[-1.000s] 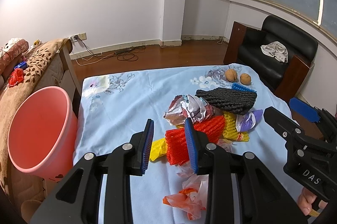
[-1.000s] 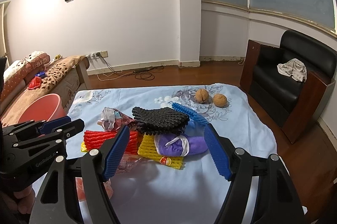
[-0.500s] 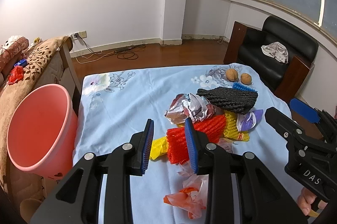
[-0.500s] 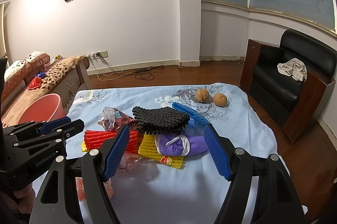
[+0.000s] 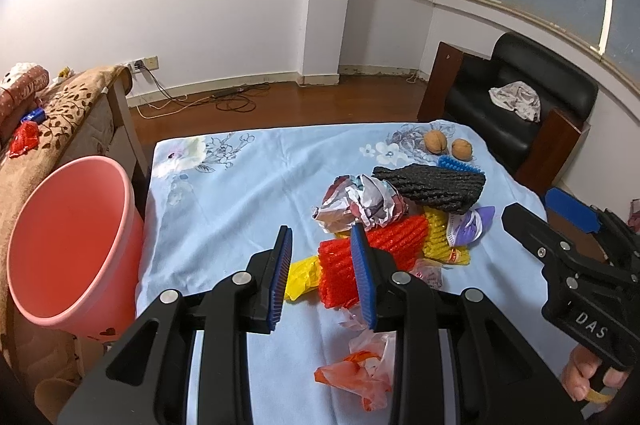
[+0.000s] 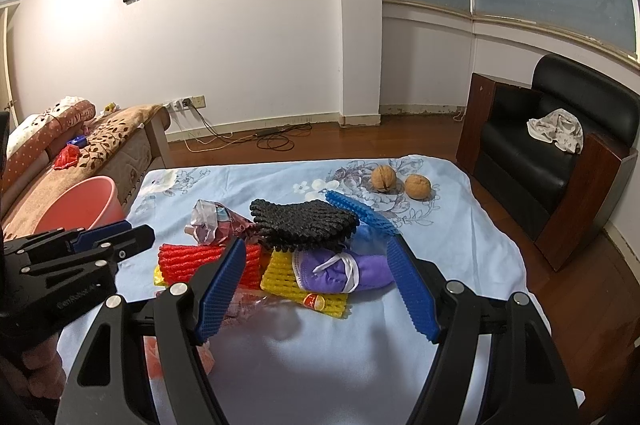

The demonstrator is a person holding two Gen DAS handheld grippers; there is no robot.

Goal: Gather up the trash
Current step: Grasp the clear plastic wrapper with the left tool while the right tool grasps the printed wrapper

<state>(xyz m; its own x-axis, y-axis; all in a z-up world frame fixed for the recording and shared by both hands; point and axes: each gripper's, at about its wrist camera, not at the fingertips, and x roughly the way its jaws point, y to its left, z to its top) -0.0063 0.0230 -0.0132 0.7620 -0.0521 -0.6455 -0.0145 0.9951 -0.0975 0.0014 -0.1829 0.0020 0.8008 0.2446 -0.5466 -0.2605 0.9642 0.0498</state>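
A heap of trash lies on the blue floral tablecloth (image 5: 240, 193): red foam net (image 5: 384, 245), yellow foam net (image 6: 284, 275), black foam net (image 5: 436, 185), crumpled foil wrapper (image 5: 360, 201), purple mask (image 6: 344, 271), blue foam net (image 6: 360, 213) and an orange-white plastic bag (image 5: 360, 377) near the front. My left gripper (image 5: 324, 277) is open and empty, just short of the red net. My right gripper (image 6: 316, 289) is wide open and empty, above the cloth in front of the purple mask.
A pink bucket (image 5: 68, 249) stands off the table's left edge, beside a brown-covered sofa (image 6: 100, 145). Two walnuts (image 6: 400, 181) sit at the far right of the cloth. A black armchair (image 6: 552, 153) stands to the right.
The left gripper has edged slightly forward toward the red net. The right gripper has barely moved.
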